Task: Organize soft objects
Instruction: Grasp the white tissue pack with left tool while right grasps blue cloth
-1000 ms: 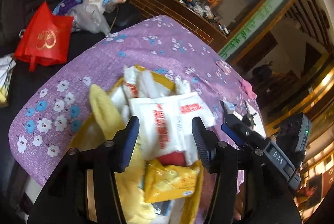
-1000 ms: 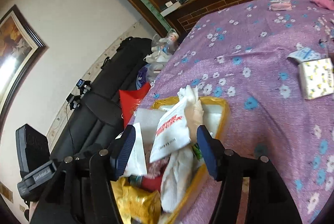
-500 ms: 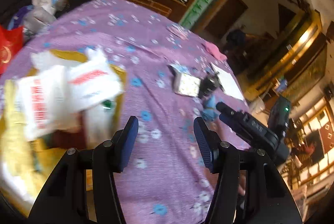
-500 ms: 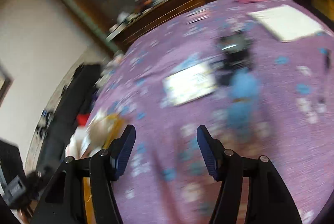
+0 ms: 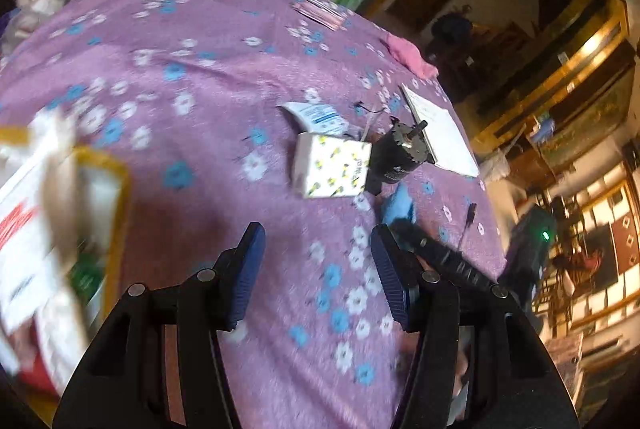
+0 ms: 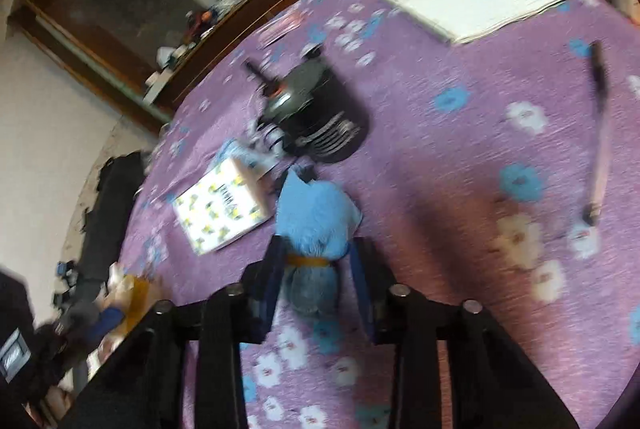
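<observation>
Frankly, much of this is smeared by motion blur, so I can only make out so much. Between the fingers of my right gripper point(image 6: 318, 261) lies a blue plush toy point(image 6: 316, 225) on the purple flowered cloth point(image 6: 460, 157). Its long axis runs away from me along the fingers: a paler, fluffier end points toward the far side of the table, an orange band crosses it between my pads, and the darker lower end is toward my wrist. My right jaws have just been closing around it; the pads stand at its sides at the band, but the blur keeps me from saying whether they press it. What figure the toy is, I cannot tell.

From my left wrist only a blue corner of the toy point(image 5: 398, 205) shows, the rest hidden behind my right gripper's black finger. My left gripper point(image 5: 318, 269) is spread wide over bare cloth, holding nothing.

Just beyond the toy lie a white patterned box point(image 6: 222, 207) and a black ribbed device point(image 6: 316, 117). At the left edge, the yellow-rimmed tray point(image 5: 116, 189) of packets is cut off and blurred.
</observation>
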`<state>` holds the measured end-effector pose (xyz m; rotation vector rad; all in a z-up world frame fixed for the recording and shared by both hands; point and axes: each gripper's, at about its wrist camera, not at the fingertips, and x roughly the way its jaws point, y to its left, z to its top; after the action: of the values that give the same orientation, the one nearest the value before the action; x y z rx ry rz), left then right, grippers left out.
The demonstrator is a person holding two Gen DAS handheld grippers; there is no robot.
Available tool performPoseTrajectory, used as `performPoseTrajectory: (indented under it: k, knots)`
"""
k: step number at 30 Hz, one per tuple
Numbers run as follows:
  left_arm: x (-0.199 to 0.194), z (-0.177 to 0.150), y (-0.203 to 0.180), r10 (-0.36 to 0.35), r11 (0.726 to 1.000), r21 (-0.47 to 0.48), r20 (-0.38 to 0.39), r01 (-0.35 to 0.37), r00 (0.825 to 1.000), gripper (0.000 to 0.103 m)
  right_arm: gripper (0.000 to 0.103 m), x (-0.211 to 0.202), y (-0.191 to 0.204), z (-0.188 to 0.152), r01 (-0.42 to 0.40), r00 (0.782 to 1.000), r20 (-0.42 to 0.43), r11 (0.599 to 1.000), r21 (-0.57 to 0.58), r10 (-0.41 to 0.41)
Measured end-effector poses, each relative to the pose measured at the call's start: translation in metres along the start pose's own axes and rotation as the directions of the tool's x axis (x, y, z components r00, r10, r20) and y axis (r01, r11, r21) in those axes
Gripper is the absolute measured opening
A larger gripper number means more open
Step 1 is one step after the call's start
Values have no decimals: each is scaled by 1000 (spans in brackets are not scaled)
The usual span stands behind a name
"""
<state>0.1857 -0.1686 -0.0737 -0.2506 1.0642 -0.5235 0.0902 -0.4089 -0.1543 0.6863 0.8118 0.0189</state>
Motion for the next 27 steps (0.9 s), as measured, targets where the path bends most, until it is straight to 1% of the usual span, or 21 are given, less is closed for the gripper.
performPoseTrajectory:
  k: [1, 2, 4, 6, 8, 11, 12, 13, 14, 15, 18, 19, 20, 21, 22, 23, 25, 26, 27]
  knots:
    - [11, 8, -6, 7, 1000, 11, -19, -7, 1000, 55, 25, -2, 5, -1, 21, 1000, 10, 999, -34, -21]
    - [20, 15, -9, 10, 1000, 23, -29, -9, 1000, 55, 23, -4, 8, -2, 24, 1000, 18, 999, -46, -23]
    - [36, 28, -16, 25, 999, 41, -40, -24, 999, 55, 22, -7, 6, -3, 14, 1000, 22, 999, -39, -14]
    - [52, 44, -24, 61, 994, 88, -43, -57, 997, 55, 22, -4, 1, -1, -6, 1000, 10, 1000, -13, 6]
    - [66, 60, -29, 81, 991, 108, -35, -76, 996, 55, 22, -4, -6, 0, -35, 999, -2, 999, 22, 35]
    - [81, 76, -36, 88, 988, 127, -17, -85, 996, 55, 22, -4, -12, 1, -66, 998, -13, 996, 64, 67]
    - [88, 78, -38, 86, 986, 143, -32, -81, 996, 55, 22, -4, -14, 2, -75, 997, -15, 994, 77, 76]
    - [98, 77, -40, 95, 984, 158, -71, -83, 993, 55, 22, -5, -17, 1, -83, 996, -17, 993, 86, 84]
    - [101, 74, -40, 103, 982, 164, -86, -88, 991, 55, 22, -5, -17, 1, -86, 996, -18, 992, 90, 88]
    - [101, 69, -42, 105, 980, 179, -83, -88, 991, 55, 22, -4, -16, 2, -85, 996, -17, 992, 89, 87]
    - [91, 53, -54, 146, 955, 269, -53, -127, 988, 55, 22, -5, -15, 3, -86, 996, -16, 993, 87, 87]
    - [88, 49, -58, 142, 949, 290, -55, -120, 988, 55, 22, -5, -15, 3, -89, 996, -16, 992, 90, 90]
    - [86, 44, -63, 136, 938, 329, -64, -108, 989, 55, 22, -6, -16, 3, -94, 995, -16, 991, 96, 96]
    - [84, 41, -66, 147, 926, 360, -60, -115, 987, 55, 22, -5, -17, 4, -97, 995, -17, 990, 100, 99]
    - [85, 38, -68, 174, 912, 385, -50, -142, 983, 55, 22, -5, -18, 4, -99, 995, -17, 990, 101, 101]
    - [89, 37, -68, 204, 903, 394, -46, -170, 978, 55, 22, -5, -18, 4, -99, 995, -16, 990, 102, 101]
    - [99, 36, -62, 229, 904, 385, -69, -186, 971, 55, 22, -5, -18, 4, -98, 995, -15, 990, 101, 100]
    - [104, 35, -59, 234, 904, 383, -72, -189, 970, 52, 22, -5, -18, 4, -96, 995, -15, 990, 100, 98]
    - [108, 34, -57, 241, 904, 380, -69, -198, 968, 46, 22, -6, -18, 4, -95, 995, -14, 991, 98, 97]
